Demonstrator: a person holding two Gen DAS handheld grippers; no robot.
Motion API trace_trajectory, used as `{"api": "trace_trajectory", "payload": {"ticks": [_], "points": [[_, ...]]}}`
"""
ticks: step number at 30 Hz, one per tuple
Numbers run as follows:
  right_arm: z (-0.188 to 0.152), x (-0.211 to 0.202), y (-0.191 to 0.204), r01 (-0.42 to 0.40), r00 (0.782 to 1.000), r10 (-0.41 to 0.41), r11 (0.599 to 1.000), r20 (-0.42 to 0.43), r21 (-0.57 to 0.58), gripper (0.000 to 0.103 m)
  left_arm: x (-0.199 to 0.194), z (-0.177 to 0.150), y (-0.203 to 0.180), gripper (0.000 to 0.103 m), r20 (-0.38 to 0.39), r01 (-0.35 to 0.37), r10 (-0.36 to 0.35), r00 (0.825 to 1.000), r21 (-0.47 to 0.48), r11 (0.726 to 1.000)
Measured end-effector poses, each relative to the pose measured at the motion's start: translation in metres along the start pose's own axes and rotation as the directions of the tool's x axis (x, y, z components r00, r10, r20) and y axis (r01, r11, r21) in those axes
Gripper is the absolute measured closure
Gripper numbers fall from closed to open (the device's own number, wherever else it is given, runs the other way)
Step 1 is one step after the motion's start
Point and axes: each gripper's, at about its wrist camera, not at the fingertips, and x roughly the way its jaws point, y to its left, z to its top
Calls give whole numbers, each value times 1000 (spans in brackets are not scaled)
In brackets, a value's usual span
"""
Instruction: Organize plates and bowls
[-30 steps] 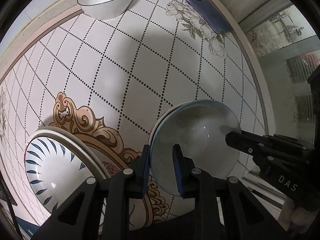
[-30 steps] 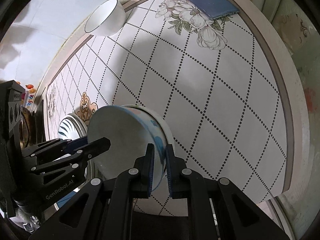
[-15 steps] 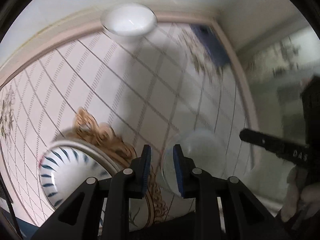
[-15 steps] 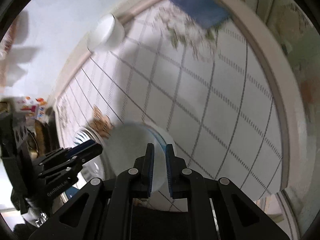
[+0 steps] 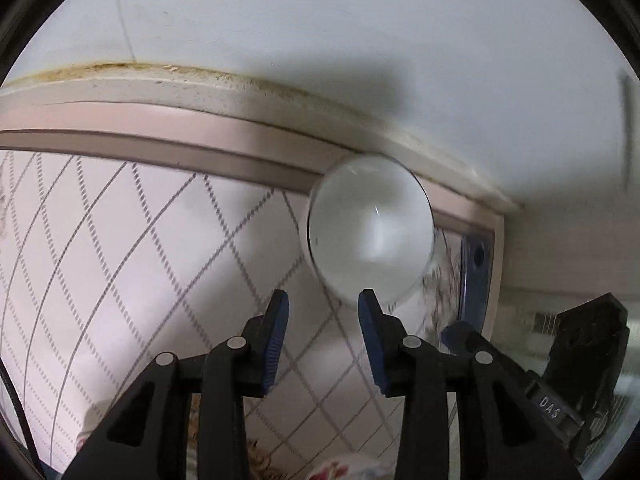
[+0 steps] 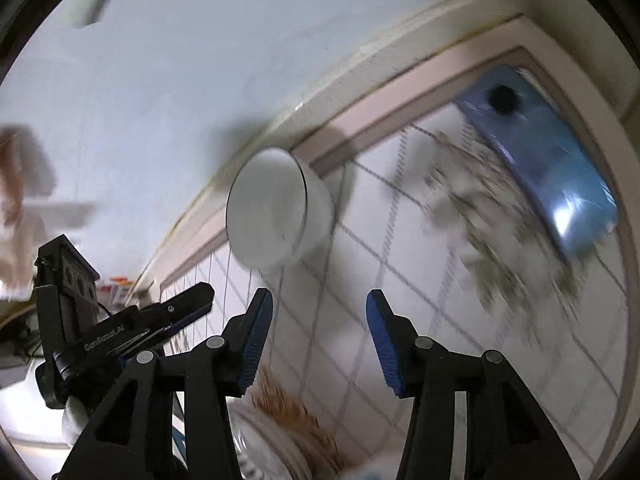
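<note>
Left wrist view: the left gripper is in the foreground with its blue-padded fingers spread apart and nothing between them. Under it runs the table, covered in a cloth with a dotted diamond grid. The tip of the right gripper enters from the right. Beyond the finger tips a white bowl stands at the table's far edge, against the pink border strip; a blue phone lies just to the bowl's right in the far right corner. A white wall rises behind the edge.

Right wrist view: the right gripper is likewise spread wide and grips nothing. At the bottom edge, between its arms, part of a plate rim shows beside a brown scroll motif. The left gripper appears at the left. Farther on is the white bowl, at the far edge; the phone is blurred, at the far right corner.
</note>
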Motion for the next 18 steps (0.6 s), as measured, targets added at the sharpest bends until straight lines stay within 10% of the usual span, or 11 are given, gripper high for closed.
{"api": "trace_trajectory", "payload": {"ticks": [7,11,18], "points": [[41,48,2,-15,999,16,999,-31,40,54,38,26,-7,70,-50,-24,26,998,33,999],[50,68,1,0,998,3,999,-57,48,83,46,28,-15,79,-21,-101,103,994,96,990],[55,79,16,63,998,-63,998,-22,-9,85,48,25,-19,89,-12,-137,140,990,149,979]]}}
